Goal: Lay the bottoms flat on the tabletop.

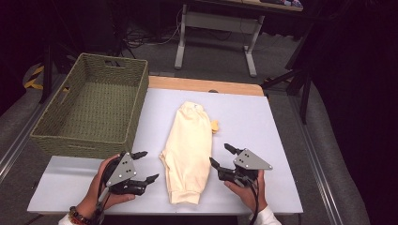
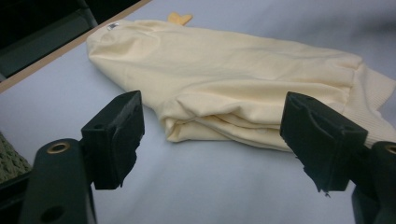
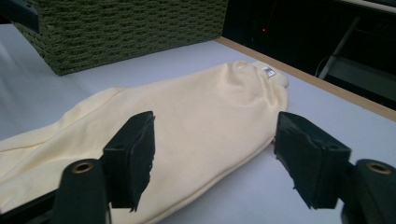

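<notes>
On the grey table (image 1: 263,140), our left tongs (image 1: 147,165) and right tongs (image 1: 220,155) gape empty beside the folded cream garment (image 1: 187,150); a shallow pinch could undo its fold.

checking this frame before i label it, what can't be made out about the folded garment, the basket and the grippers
- Cream garment: folded on itself, so its front and sleeves are hidden; its type stays unclear in all views.
- Neck label: too small to read in the right gripper view.
- Yellow scrap: mostly hidden under the garment's edge.
- Green basket: cut off by the top edge in the right gripper view.
- Left gripper and right gripper: hands cover their bodies in the high view.
</notes>
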`<state>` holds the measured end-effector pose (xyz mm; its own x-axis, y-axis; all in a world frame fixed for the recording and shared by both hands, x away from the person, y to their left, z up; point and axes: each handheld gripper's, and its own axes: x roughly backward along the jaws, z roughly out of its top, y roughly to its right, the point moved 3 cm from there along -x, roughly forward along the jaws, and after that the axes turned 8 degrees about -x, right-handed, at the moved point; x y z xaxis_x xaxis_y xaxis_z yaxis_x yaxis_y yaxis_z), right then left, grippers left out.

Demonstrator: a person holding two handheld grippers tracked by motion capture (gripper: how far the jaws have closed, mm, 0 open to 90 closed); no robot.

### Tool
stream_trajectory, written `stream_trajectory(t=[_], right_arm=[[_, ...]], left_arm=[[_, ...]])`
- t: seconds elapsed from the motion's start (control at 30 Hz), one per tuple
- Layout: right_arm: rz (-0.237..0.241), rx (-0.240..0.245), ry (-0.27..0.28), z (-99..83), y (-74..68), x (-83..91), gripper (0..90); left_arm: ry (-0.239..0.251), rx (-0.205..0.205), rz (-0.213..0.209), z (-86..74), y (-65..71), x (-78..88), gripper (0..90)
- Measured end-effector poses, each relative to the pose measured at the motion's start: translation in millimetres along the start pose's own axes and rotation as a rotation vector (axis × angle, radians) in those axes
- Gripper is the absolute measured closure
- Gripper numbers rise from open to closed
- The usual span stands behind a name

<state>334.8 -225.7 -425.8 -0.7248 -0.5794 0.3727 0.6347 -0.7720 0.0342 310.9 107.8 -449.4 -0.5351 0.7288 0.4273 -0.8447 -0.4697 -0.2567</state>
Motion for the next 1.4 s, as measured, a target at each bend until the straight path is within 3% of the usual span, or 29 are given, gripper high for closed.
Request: stream_trajectory(t=[0.17, 0.3, 0.5, 0.73, 0.87, 1.2, 1.4], right_arm=[[-0.019, 0.019, 0.002, -8.1, 1.6, 7.2, 25.4], [-0.013, -0.018, -0.007, -14.1, 4.8, 10.2, 22.0], [-0.041, -0.021, -0.014, -22.2, 10.5, 16.5, 18.9], [-0.077, -0.044, -0.019, -29.5, 17.2, 21.3, 15.9], [-0.081, -0.042, -0.024, -31.3, 18.2, 22.0, 15.4], [-0.078, -0.047, -0.02, -31.4, 17.0, 19.9, 10.2], [-0.063, -0.052, -0.024, -32.5, 13.7, 17.0, 8.0]], left_arm=[[0.011, 0.029, -0.007, -5.8, -3.6, 1.3, 18.1], [-0.002, 0.029, 0.0, -10.2, -3.4, 3.2, 17.3], [-0.03, 0.029, 0.019, -17.9, -4.2, 6.4, 16.4], [-0.028, 0.07, 0.047, -26.7, -6.2, 15.8, 15.0], [-0.058, 0.067, 0.066, -34.0, -7.6, 18.5, 14.3], [-0.051, 0.13, 0.055, -42.8, -10.2, 22.5, 12.7], [-0.044, 0.11, 0.062, -37.0, -8.2, 23.0, 12.6]])
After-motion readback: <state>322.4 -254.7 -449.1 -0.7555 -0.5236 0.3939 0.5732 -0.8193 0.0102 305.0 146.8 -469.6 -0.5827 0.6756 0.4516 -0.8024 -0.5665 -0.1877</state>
